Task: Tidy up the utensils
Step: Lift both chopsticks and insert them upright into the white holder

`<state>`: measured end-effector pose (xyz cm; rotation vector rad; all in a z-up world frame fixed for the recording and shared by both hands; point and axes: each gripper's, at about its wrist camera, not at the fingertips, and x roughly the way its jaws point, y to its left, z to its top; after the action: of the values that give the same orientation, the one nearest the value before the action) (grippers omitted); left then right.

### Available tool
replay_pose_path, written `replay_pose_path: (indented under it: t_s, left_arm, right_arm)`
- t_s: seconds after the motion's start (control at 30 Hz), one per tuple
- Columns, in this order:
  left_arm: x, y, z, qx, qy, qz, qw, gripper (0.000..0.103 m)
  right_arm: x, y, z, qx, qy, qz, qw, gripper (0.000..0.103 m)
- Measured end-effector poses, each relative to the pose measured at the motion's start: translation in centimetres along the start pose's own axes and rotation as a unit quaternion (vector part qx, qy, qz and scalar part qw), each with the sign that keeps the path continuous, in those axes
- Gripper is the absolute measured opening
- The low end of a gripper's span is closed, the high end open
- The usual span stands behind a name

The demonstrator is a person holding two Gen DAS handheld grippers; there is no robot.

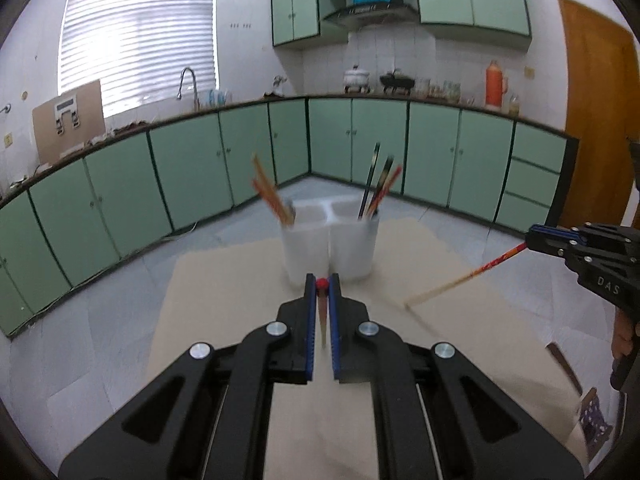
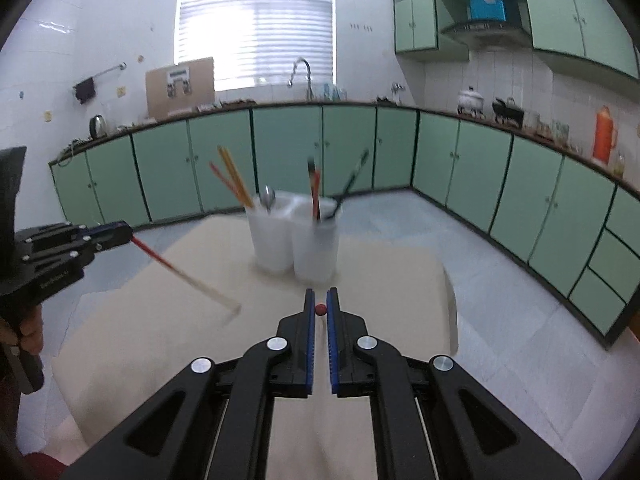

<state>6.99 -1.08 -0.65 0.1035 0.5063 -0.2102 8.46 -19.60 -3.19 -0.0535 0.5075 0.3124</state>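
Clamped narrowly in the left gripper [image 1: 322, 280] and right gripper [image 2: 320, 294], one red-tipped chopstick [image 1: 321, 285] each is carried; dropping into the white holder [image 1: 330, 246] ahead is judged next.

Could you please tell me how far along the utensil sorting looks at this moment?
Well underway. Already sorted: the white holder carries orange chopsticks on one side and dark ones on the other, with a spoon too. In hand: the left gripper and right gripper are each shut on a red-ended chopstick. Left: dropping both into the holder; nothing else loose shows on the beige mat.
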Motion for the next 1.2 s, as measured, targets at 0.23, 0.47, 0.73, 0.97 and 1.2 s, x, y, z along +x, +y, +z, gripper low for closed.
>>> replay_pose_path:
  t_s: [0.23,0.47,0.73,0.97,1.2]
  left_arm:
    - [-0.5,-0.5,3.4,0.001,-0.030,-0.027,0.9992,0.005]
    - [-0.8,-1.1,5.6,0.005,-0.054,-0.035,0.9980,0.005]
    - [0.1,-0.8,11.9,0.011,-0.112,-0.014,0.9935,0.005]
    - [4.2,-0.6,17.0,0.007,-0.135,0.005,0.9908,0.005]
    - [10.2,-0.2,17.1,0.000,-0.104,0.005,0.9946,0.005]
  right_arm:
    - [0.0,0.2,4.3,-0.017,-0.004,0.053,0.998,0.005]
    - [-0.3,0.1,7.8,-0.008,-0.023,0.105,0.994,0.005]
    - [1.0,0.0,15.6,-0.003,-0.084,0.117,0.990,0.005]
    - [5.2,-0.9,20.3,-0.008,-0.103,0.072,0.992,0.005]
    - [11.2,-2.7,19.4,0.016,-0.068,0.062,0.996,0.005]
